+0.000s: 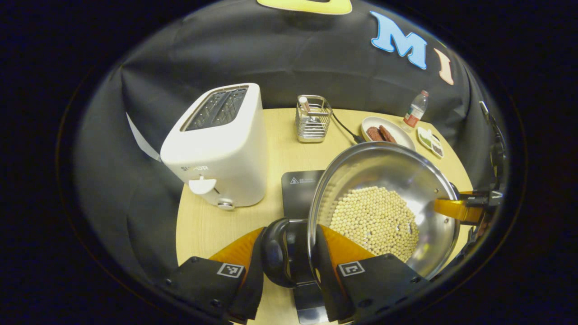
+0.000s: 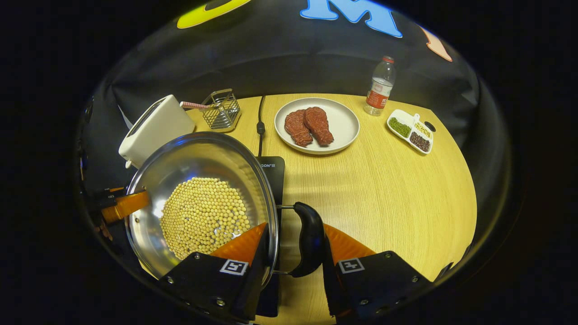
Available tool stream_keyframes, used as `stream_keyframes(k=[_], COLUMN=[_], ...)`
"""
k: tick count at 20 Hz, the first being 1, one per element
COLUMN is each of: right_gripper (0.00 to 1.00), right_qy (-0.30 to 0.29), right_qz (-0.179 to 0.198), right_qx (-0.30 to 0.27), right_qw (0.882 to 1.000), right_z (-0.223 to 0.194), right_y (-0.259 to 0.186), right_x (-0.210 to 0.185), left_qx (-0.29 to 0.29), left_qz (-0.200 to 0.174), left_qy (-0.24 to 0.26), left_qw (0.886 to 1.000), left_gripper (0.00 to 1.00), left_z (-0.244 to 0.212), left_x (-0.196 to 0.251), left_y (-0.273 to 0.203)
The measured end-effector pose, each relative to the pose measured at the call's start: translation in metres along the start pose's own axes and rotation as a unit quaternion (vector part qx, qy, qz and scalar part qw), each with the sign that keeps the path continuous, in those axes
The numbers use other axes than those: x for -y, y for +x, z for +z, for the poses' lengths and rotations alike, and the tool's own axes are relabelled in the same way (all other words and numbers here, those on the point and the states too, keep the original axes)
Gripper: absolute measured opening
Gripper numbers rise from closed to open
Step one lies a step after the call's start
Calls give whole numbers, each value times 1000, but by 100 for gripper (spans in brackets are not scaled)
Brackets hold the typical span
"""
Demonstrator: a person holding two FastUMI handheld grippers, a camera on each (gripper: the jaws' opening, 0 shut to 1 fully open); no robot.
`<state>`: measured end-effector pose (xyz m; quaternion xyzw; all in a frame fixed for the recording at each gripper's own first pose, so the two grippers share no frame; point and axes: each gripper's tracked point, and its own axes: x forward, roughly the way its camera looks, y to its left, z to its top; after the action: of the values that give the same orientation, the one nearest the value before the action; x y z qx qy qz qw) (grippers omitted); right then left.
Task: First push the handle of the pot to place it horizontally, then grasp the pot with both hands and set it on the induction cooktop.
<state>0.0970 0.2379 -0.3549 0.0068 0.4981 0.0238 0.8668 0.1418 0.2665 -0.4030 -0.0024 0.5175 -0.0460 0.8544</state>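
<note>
A steel pot (image 1: 384,180) holding yellow beans (image 1: 375,221) is over the black induction cooktop (image 1: 300,189); I cannot tell whether it rests on it. My left gripper (image 1: 291,266) is shut across the pot's black side handle (image 1: 277,253) and rim, one finger inside the wall. My right gripper (image 2: 293,257) is shut the same way on the opposite black handle (image 2: 311,239), its other finger inside the pot (image 2: 189,158). Each view shows the other gripper's orange finger (image 1: 456,210) (image 2: 124,205) at the far rim. Part of the cooktop (image 2: 271,171) shows beside the pot.
A white toaster (image 1: 216,144) stands left of the cooktop, with a wire basket (image 1: 313,119) behind. A plate of meat (image 2: 316,124), a bottle (image 2: 379,85) and a small divided dish (image 2: 410,131) sit at the back right. A black cable (image 2: 260,122) runs to the cooktop.
</note>
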Motion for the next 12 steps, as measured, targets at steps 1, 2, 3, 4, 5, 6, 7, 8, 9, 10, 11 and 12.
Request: stream_keyframes(k=[1, 2, 3, 4, 5, 6, 7, 8, 9, 10, 11, 12], right_gripper=[58, 58, 58, 58, 58, 58, 58, 58, 58, 58, 58, 58], right_qy=[4, 10, 12, 8, 4, 4, 7, 8, 5, 5, 8, 12], right_qz=[0, 0, -1, -3, -5, -4, -2, -3, -1, 2, 7, 13], right_qx=[-2, -1, 5, 7, 9, 9, 9, 10, 12, 13, 17, 19], right_qw=[1000, 1000, 1000, 1000, 1000, 1000, 1000, 1000, 1000, 1000, 1000, 1000], right_z=[-2, -3, 0, 0, 1, 1, 1, 1, 2, 1, 2, 3], right_y=[2, 3, 2, 3, 3, 4, 4, 4, 4, 5, 5, 5], right_x=[0, 1, -1, -1, -1, -2, -3, -4, -4, -6, -6, -6], left_qx=[-2, 1, 0, -1, -2, 1, 2, 2, 4, 6, 8, 7], left_qz=[0, 1, 0, -1, -3, -3, -3, -3, -1, 3, 4, 4], left_qy=[1, 0, -2, -5, -11, -12, -9, -8, -9, -11, -14, -20], left_qw=[1000, 1000, 1000, 1000, 1000, 1000, 1000, 1000, 1000, 1000, 1000, 1000], left_gripper=[61, 61, 62, 62, 58, 58, 62, 62, 63, 64, 66, 68], left_z=[7, 11, 14, 8, 7, 5, 3, 0, -1, -5, -5, -9], left_x=[-2, -6, -10, -16, -24, -40, -45, -39, -35, -31, -32, -37], left_y=[1, -3, -6, -12, -14, -12, -12, -12, -11, -9, -10, -14])
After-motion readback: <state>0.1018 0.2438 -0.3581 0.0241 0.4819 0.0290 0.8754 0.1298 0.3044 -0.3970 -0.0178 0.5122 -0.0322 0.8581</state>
